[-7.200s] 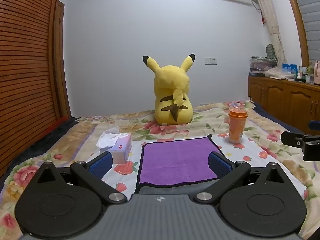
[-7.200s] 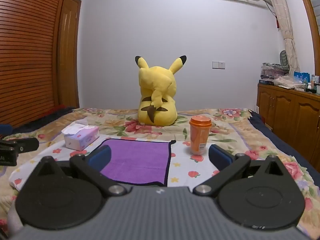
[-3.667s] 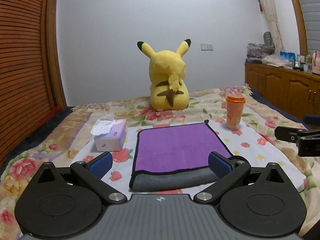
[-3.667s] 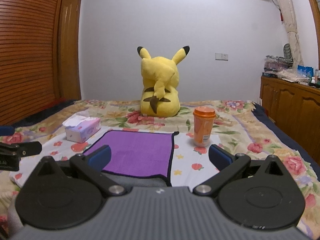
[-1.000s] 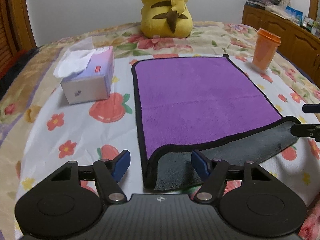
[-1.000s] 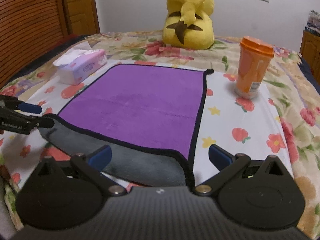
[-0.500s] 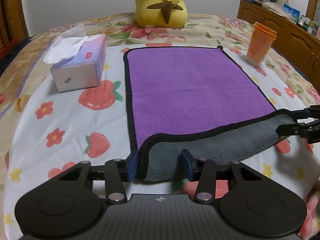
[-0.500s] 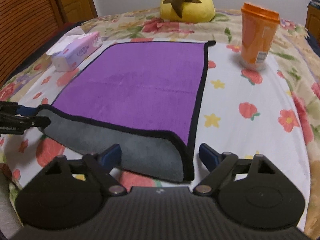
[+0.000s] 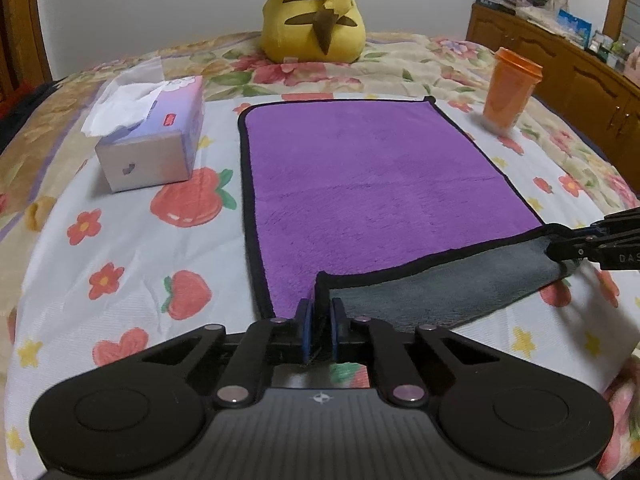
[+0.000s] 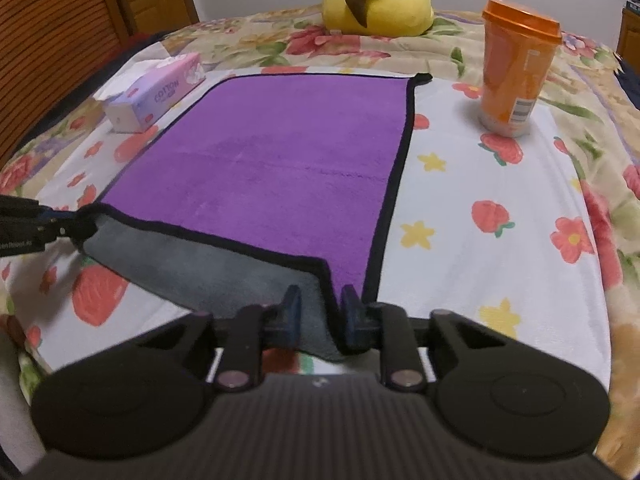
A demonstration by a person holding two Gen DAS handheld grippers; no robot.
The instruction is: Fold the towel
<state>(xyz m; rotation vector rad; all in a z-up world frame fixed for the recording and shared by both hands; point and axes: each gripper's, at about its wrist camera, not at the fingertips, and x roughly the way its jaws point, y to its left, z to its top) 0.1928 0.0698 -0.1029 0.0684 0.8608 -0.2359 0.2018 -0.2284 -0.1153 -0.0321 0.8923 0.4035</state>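
Left claw [image 9: 319, 326] is pinched tight on the near-left corner of the purple towel [image 9: 372, 184], which lies flat on the floral bed [image 9: 120, 240] with its grey underside turned up along the near edge; right claw [image 10: 321, 316] has its pads narrowed around the near-right corner, though I can't tell if they grip it fully. Tissue box [image 9: 150, 142] sits just left of the towel, orange cup [image 10: 516, 68] off to its right, yellow plush toy [image 9: 314, 12] beyond

The yellow plush toy [image 9: 314, 12] loses its head past the top edge in both views.
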